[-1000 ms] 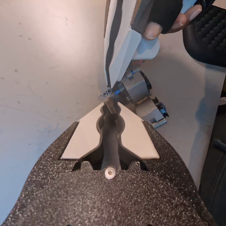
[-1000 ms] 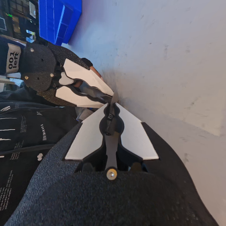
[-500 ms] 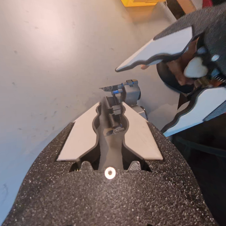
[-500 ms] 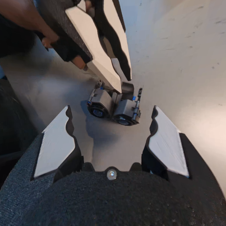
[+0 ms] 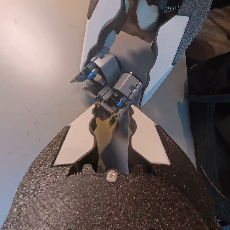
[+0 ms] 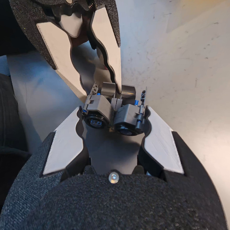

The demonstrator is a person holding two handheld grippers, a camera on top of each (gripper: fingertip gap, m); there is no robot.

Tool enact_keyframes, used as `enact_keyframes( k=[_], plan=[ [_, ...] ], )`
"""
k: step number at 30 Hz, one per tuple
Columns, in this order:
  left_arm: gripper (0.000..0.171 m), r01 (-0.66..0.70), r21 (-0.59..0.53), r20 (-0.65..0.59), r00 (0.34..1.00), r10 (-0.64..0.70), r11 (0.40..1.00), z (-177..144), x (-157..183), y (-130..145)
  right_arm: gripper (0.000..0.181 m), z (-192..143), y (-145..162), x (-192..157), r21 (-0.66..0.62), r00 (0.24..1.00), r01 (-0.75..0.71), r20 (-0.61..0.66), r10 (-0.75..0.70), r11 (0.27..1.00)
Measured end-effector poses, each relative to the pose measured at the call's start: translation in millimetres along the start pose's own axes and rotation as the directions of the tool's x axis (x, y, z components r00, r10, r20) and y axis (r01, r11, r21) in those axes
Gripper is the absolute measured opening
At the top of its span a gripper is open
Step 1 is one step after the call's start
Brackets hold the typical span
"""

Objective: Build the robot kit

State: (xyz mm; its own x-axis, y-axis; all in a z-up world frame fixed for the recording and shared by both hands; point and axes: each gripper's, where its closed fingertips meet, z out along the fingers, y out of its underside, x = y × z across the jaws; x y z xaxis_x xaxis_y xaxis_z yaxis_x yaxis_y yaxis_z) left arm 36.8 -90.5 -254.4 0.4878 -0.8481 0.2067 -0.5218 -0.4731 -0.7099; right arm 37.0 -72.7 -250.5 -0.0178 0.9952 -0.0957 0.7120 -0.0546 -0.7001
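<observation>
left gripper [image 5: 112, 109] jaws part-open, tips at grey brick assembly [image 5: 109, 84] | right gripper [image 6: 113, 109] jaws spread, flanking it | risk: uneven squeeze could pop bricks apart

- The grey plastic brick-built assembly with two round black-rimmed housings and blue pins [image 6: 112, 112] sits between both tools; in the left wrist view its near end is hidden behind the left gripper [image 5: 112, 109], so contact there cannot be told.
- The right gripper [image 6: 113, 112] flanks the assembly, but whether its white fingertips [image 6: 148, 110] press on it cannot be told.
- The other tool's black body is cut off by the top edge in both views.
- A hand [image 5: 135, 29] behind the far tool shows only in part, between its fingers.
- The dark fabric [image 6: 11, 112] at the pale tabletop's [image 6: 180, 74] edge is too dim to identify.
</observation>
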Motion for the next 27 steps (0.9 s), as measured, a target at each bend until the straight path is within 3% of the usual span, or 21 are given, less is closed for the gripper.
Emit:
enact_keyframes(
  k=[12,23,27],
  plan=[
    [0.045,-0.036,0.027,0.009,0.999,0.036,0.999,5.4,4.3,-1.6,0.091,-3.1,-0.2,-6.3,-0.017,0.992,-0.075,0.102,0.077,0.997],
    [0.049,-0.046,0.036,0.020,0.999,0.046,0.998,0.4,6.2,1.3,0.107,-10.3,-0.1,-8.7,-0.017,0.999,-0.009,0.052,0.010,1.000],
    [0.051,-0.003,0.074,-0.052,0.999,0.007,0.997,-12.7,10.9,0.2,0.088,-32.7,-21.1,-4.3,0.076,1.000,0.011,-0.030,-0.009,0.997]
  ],
)
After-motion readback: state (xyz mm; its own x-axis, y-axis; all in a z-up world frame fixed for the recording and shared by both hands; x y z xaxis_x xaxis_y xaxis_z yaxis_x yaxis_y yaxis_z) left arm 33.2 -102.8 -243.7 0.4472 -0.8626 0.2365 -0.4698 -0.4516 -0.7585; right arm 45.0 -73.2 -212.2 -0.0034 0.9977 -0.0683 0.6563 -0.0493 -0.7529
